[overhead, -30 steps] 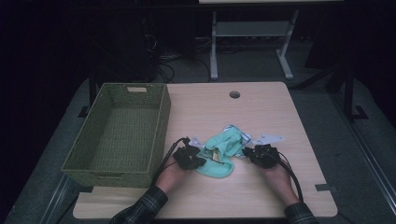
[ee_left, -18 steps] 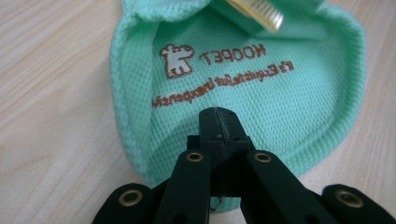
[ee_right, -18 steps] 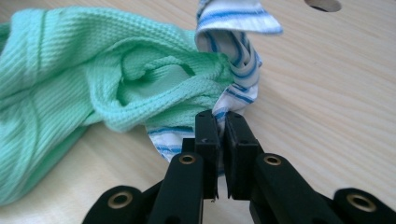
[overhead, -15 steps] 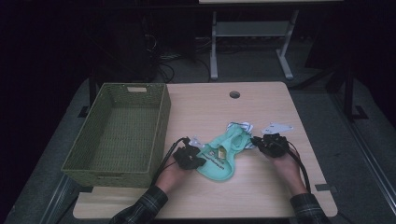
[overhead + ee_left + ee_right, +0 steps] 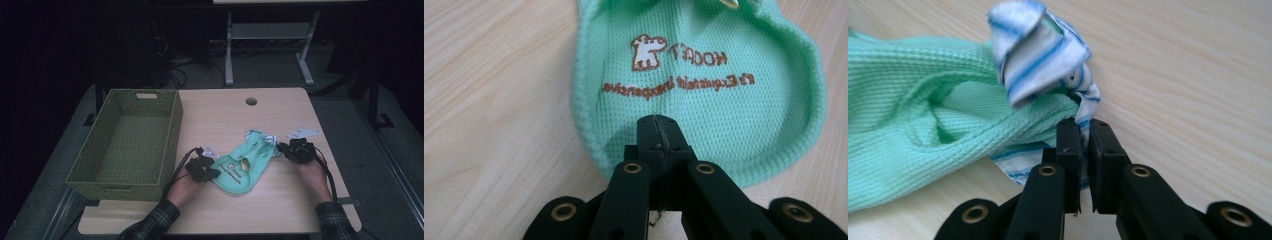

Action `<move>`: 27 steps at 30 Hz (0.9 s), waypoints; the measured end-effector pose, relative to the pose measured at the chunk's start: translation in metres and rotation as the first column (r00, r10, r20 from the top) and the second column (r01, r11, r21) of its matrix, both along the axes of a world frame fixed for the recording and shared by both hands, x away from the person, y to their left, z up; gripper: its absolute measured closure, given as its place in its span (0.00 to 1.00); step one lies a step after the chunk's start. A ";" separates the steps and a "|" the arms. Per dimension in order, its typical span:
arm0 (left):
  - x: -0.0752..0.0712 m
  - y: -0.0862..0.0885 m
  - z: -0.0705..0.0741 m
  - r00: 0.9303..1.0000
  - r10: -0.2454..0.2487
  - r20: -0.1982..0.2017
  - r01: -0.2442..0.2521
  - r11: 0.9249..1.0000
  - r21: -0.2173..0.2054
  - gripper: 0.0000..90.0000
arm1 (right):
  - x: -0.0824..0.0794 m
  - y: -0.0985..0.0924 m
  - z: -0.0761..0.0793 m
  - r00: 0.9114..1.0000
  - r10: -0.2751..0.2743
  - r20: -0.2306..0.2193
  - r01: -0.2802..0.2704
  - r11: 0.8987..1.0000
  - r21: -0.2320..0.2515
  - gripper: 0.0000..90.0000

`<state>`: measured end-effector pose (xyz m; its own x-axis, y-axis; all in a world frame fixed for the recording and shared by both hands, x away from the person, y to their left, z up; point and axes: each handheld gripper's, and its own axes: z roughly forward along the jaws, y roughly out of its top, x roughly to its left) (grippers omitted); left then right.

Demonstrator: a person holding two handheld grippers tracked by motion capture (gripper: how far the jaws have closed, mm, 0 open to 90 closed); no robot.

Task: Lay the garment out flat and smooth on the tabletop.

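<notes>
On the wood-grain table, both claws pinch the rounded, waffle-knit mint garment.

A green woven basket stands empty at the left of the high view, on the left part of a light wooden table whose top has a round cable hole near its far edge, above the frame's centre. Beyond the table, at the upper middle of the frame, a pale metal frame with two legs stands on the dark floor, and loose cables lie on the floor to its left.
</notes>
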<state>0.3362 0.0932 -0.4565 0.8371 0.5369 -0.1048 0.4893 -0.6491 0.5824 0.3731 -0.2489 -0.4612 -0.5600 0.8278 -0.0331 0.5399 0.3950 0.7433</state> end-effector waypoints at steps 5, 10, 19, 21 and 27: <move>0.000 0.000 0.000 1.000 0.000 0.001 0.000 1.000 0.001 0.99 | -0.002 0.000 0.000 1.000 0.009 -0.018 -0.008 0.999 0.042 0.83; 0.000 0.000 0.000 1.000 -0.003 0.000 0.003 1.000 0.003 0.99 | -0.015 -0.005 0.014 1.000 0.012 -0.018 -0.011 0.996 0.092 0.78; 0.000 -0.001 0.000 1.000 0.000 0.005 0.000 1.000 0.004 0.99 | -0.045 0.015 0.018 0.991 0.124 -0.045 -0.116 0.983 0.141 0.99; 0.000 -0.001 0.000 1.000 0.001 0.005 -0.001 1.000 0.003 0.99 | -0.050 0.021 0.018 0.989 0.139 -0.044 -0.131 0.981 0.143 1.00; 0.000 -0.001 0.000 1.000 0.001 0.005 -0.001 1.000 0.004 0.99 | -0.060 0.036 0.015 0.984 0.171 -0.054 -0.160 0.974 0.159 1.00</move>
